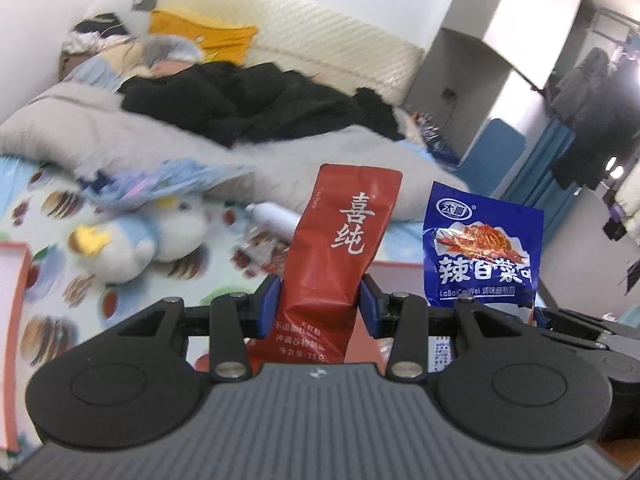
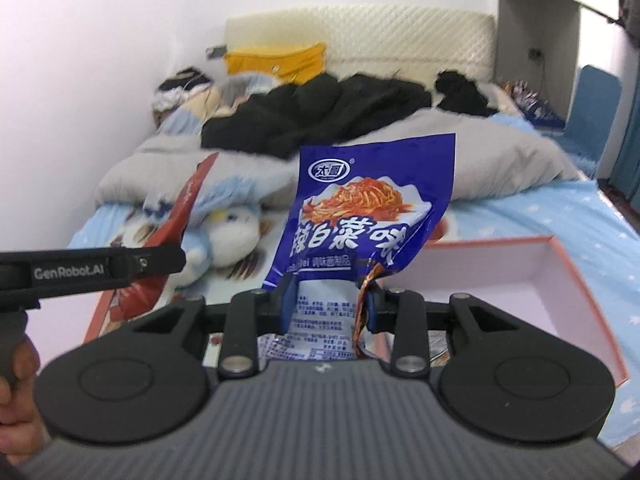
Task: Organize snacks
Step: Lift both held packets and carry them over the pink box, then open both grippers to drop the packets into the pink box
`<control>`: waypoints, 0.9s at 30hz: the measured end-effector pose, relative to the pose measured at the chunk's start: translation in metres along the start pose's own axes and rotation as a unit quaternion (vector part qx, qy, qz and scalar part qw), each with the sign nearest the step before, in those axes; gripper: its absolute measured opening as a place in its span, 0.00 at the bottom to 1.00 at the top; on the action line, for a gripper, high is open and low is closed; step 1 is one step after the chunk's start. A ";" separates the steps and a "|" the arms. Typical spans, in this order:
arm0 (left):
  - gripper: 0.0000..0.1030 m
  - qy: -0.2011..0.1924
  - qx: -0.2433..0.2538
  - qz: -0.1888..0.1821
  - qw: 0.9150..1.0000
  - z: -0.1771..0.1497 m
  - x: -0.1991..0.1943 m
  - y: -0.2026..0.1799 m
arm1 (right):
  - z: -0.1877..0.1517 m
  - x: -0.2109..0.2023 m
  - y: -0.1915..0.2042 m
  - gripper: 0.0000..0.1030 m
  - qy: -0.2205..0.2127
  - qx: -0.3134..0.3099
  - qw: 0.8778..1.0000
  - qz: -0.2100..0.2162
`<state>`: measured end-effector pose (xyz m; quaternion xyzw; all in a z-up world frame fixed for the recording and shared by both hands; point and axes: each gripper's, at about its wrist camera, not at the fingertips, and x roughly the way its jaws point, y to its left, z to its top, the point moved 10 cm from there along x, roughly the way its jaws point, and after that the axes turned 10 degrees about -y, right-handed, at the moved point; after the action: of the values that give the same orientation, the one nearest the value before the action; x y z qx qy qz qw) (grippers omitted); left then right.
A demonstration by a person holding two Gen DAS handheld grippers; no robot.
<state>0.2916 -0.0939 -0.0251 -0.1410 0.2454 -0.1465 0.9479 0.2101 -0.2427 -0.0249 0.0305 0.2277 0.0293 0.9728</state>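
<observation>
The left tongs [image 1: 320, 304] pinch a red packet [image 1: 340, 248] reading "喜纯". The right tongs [image 2: 330, 306] pinch a blue "LaBaiCaiWei" bag [image 2: 360, 208] above the pink box [image 2: 560, 280].

The red packet [image 1: 334, 264] bears white characters "喜纯", with small "净含量:25克" low on it; to its right, the blue packet [image 1: 480, 252] reads "太昌", "辣白菜味" and "LaBaiCaiWei 调味面制品"; the black gripper body [image 2: 80, 272] left of the blue packet [image 2: 360, 216] reads "GenRobot.AI".
</observation>
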 end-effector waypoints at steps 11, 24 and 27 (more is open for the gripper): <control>0.46 0.035 0.052 -0.060 0.996 -0.017 0.061 -0.103 | -0.002 -0.003 -0.097 0.35 -0.008 0.025 0.998 -0.055; 0.44 0.143 0.120 -0.061 0.981 -0.111 0.166 -0.161 | -0.094 0.054 -0.196 0.35 0.095 0.081 0.987 -0.097; 0.44 0.161 0.132 -0.059 0.976 -0.130 0.185 -0.165 | -0.113 0.065 -0.208 0.35 0.114 0.090 0.985 -0.096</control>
<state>0.3457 -0.3344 -0.1568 -0.0031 0.3641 -0.2542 0.8960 0.2271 -0.4399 -0.1704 0.0923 0.3402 -0.0820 0.9322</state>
